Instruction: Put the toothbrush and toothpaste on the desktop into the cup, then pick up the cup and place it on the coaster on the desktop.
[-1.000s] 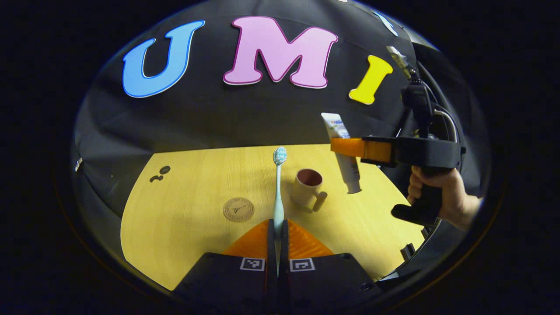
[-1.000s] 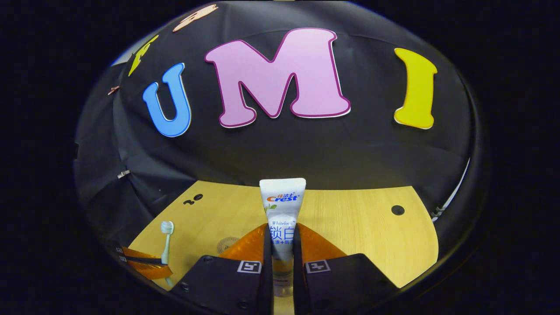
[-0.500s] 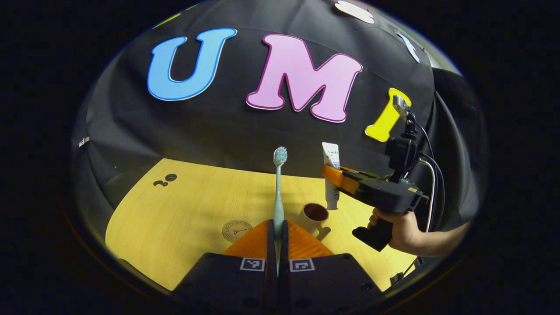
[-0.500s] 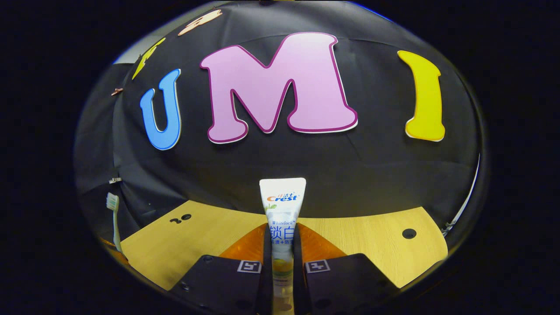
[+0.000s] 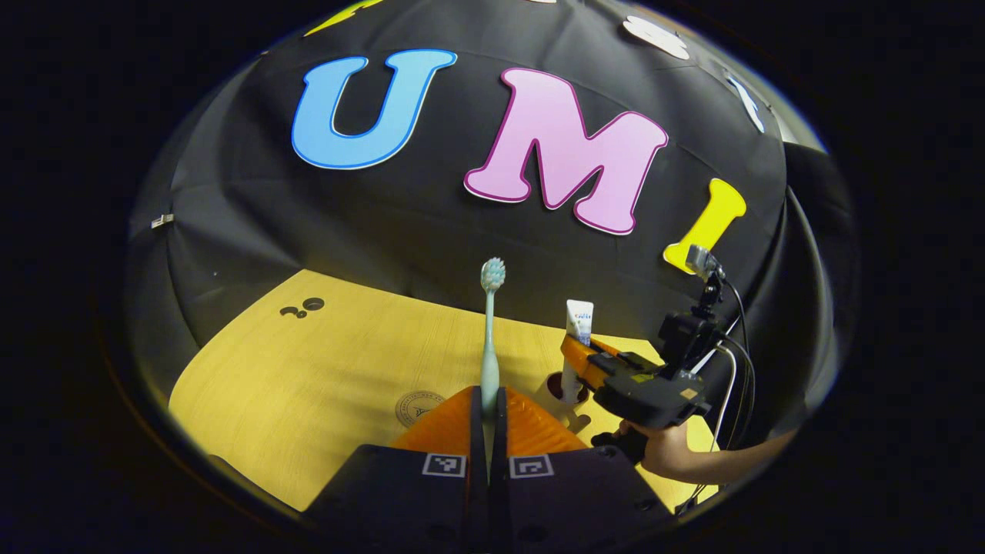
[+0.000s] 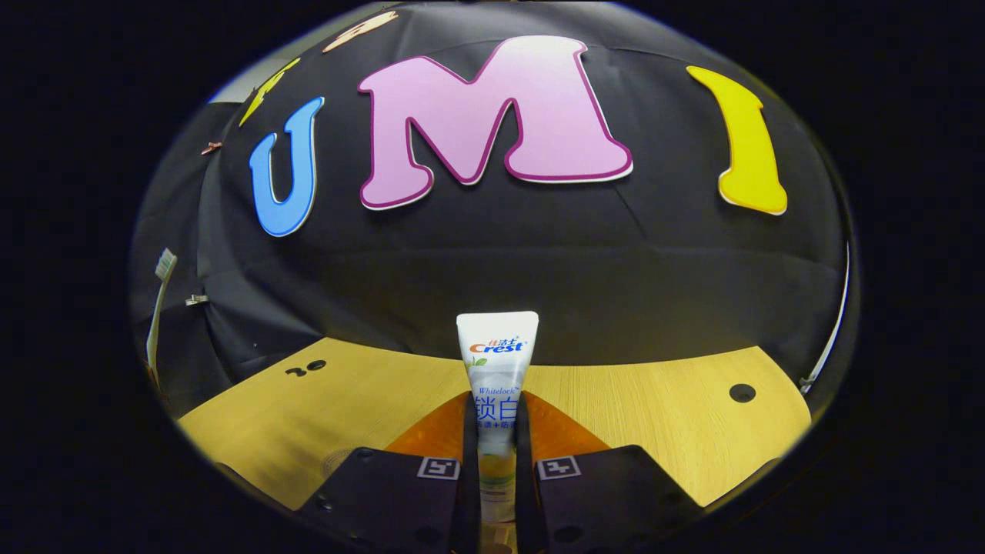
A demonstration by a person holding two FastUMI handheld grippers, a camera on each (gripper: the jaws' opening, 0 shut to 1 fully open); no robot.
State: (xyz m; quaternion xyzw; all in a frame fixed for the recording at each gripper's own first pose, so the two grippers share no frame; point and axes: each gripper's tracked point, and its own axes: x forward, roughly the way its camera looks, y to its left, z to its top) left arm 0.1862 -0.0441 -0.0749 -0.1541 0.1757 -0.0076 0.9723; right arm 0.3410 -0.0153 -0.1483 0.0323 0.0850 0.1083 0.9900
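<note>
Your toothpaste (image 6: 496,369) stands straight up, pinched tight between both fingers of your right gripper (image 6: 496,454), and in the left gripper view its bottom end dips into the mouth of the cup (image 5: 555,391) on the yellow desktop (image 5: 308,385). Your toothbrush (image 5: 489,338) also points up with its bristles on top, squeezed between both fingers of your left gripper (image 5: 488,419), up in the air and just left of the cup. The round coaster (image 5: 415,406) lies flat on the desktop near the cup, with nothing on it, and your hand (image 5: 669,455) holds the right gripper's handle.
</note>
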